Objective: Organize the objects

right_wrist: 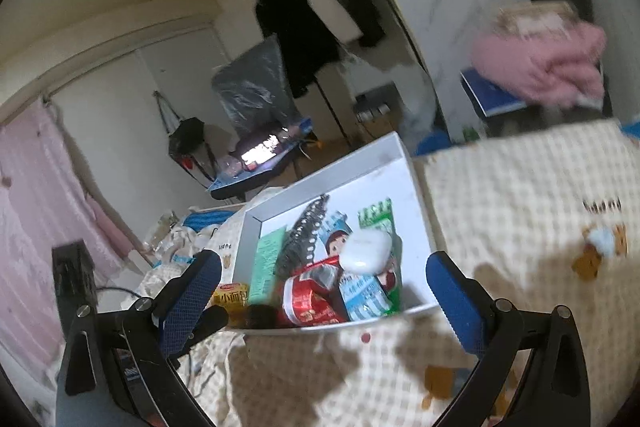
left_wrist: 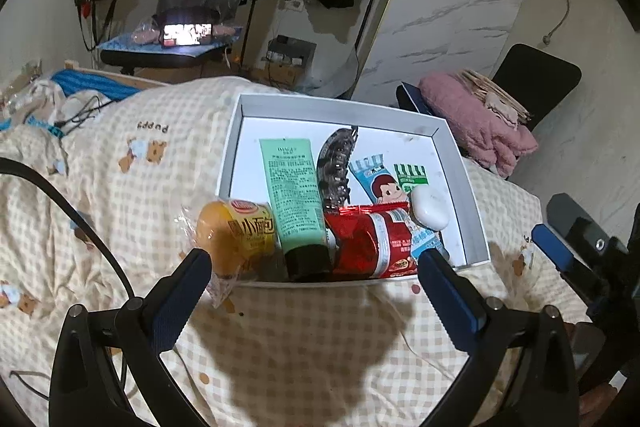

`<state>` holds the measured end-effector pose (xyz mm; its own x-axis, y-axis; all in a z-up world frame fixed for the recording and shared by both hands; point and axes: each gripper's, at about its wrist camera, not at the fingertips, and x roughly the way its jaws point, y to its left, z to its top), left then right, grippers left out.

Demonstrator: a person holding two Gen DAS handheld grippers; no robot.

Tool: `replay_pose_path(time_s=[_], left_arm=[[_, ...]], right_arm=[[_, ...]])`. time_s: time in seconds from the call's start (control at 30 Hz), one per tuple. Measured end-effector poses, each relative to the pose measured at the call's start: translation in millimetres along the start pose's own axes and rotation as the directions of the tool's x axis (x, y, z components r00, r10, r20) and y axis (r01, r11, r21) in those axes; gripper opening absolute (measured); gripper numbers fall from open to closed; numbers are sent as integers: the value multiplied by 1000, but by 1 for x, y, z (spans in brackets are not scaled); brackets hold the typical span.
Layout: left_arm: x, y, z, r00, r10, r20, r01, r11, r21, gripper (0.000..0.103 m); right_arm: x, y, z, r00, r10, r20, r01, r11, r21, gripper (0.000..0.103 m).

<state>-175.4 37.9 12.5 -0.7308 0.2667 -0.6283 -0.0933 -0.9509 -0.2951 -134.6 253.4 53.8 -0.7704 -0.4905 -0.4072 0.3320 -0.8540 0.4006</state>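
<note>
Box [left_wrist: 460, 163] on quilt [left_wrist: 140, 187], both grippers spread, holding nothing.
Inside: one tube [left_wrist: 294, 187], one clip [left_wrist: 336, 163], one case [left_wrist: 431, 207], three packets; one bun [left_wrist: 236, 235] at its edge. Left gripper [left_wrist: 316, 263], right gripper [right_wrist: 322, 269].

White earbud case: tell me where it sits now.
In both views the white earbud case lies inside the white box, near its right wall, atop the snack packets.

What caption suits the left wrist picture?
Open left gripper hovers before a white box of toiletries and snacks on a checked quilt.
</note>
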Motion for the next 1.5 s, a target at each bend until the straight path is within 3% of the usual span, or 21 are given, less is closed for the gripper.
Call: replay_pose_path(time_s=[0.43, 0.63, 1.03, 1.5], left_arm=[[-8, 1, 4, 999, -27, 17, 28, 999, -21, 103], [-5, -10, 4, 1000, 2, 22, -3, 999, 51, 103], [5, -19, -1, 1000, 0, -18, 1, 997, 72, 103], [7, -21, -3, 999, -29, -37, 31, 998, 57, 103]], right_arm=[[3, 15, -5, 997, 62, 49, -56, 993, -106, 103], [8, 17, -6, 999, 39, 30, -35, 991, -130, 103], [13, -1, -5, 999, 37, -21, -37, 999, -39, 103], [18, -1, -7, 998, 10, -55, -13, 999, -51, 103]])
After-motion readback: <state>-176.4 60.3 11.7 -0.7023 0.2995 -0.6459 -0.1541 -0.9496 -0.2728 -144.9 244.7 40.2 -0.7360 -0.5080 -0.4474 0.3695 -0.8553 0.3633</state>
